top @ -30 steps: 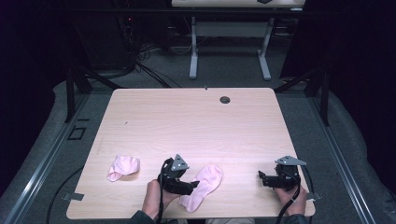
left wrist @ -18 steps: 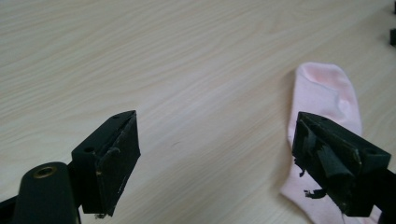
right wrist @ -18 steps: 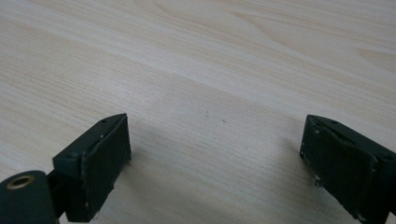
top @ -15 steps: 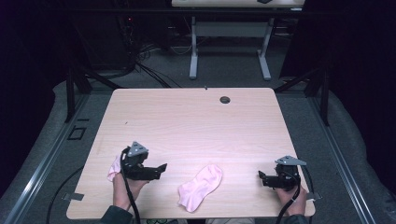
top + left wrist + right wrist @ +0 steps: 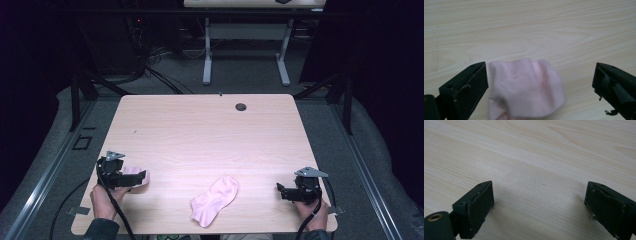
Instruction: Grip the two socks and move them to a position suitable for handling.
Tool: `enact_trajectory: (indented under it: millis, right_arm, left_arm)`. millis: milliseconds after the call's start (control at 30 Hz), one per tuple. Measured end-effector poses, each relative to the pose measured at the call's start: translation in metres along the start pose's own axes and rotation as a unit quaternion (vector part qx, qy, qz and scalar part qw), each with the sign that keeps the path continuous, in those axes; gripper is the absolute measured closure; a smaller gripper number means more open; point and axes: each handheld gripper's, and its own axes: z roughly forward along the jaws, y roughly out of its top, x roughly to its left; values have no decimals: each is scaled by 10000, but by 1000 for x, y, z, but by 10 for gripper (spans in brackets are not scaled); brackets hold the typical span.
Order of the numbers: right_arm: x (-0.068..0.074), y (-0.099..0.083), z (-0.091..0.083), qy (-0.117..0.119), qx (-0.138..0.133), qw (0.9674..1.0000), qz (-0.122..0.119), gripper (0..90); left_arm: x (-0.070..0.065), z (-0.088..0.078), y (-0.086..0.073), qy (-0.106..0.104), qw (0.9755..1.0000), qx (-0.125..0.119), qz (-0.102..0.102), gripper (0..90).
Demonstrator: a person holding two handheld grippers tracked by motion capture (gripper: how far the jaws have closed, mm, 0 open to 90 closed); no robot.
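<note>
- The work in hand looks like gathering or pairing two pink socks on the counter.
- The left claw sits at the near left of the counter, right at a crumpled pink sock. In the left gripper view its jaws have just been opening and now stand wide apart, with the sock lying between them; the left jaw is just beside the fabric, the right jaw well clear, and neither presses on it.
- That crumpled sock is bunched up, not flat, and part of it is hidden by the claw in the high view.
- The second sock lies spread out near the middle of the near edge, between the two hands, touched by neither claw.
- The right claw rests at the near right, jaws apart in the right gripper view, with only bare wood between them.
- Judged progress: early to middle. Neither sock is gripped, and the two are well apart rather than stacked or joined.
- What seems left: close the left claw on the crumpled sock, carry it toward the flat one, and likely bring the right claw in to help lay them together.
</note>
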Motion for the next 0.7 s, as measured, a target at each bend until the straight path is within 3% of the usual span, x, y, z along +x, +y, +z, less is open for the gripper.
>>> enact_trajectory:
  millis: [167, 467, 567, 700]
  right_arm:
    - [0, 0, 0, -7, -22, 10000, 14, 84]
    - [0, 0, 0, -5, -27, 10000, 21, 87]
    - [0, 0, 0, -7, -25, 10000, 21, 87]
    - [0, 0, 0, -9, -28, 10000, 24, 88]
  left_arm:
    - [10, 11, -8, 84, 9997, 201, -134, 67]
    - [15, 27, -25, 184, 9982, 516, -226, 283]
    - [13, 30, -27, 211, 9979, 579, -178, 332]
    - [9, 29, -26, 341, 9976, 597, -22, 461]
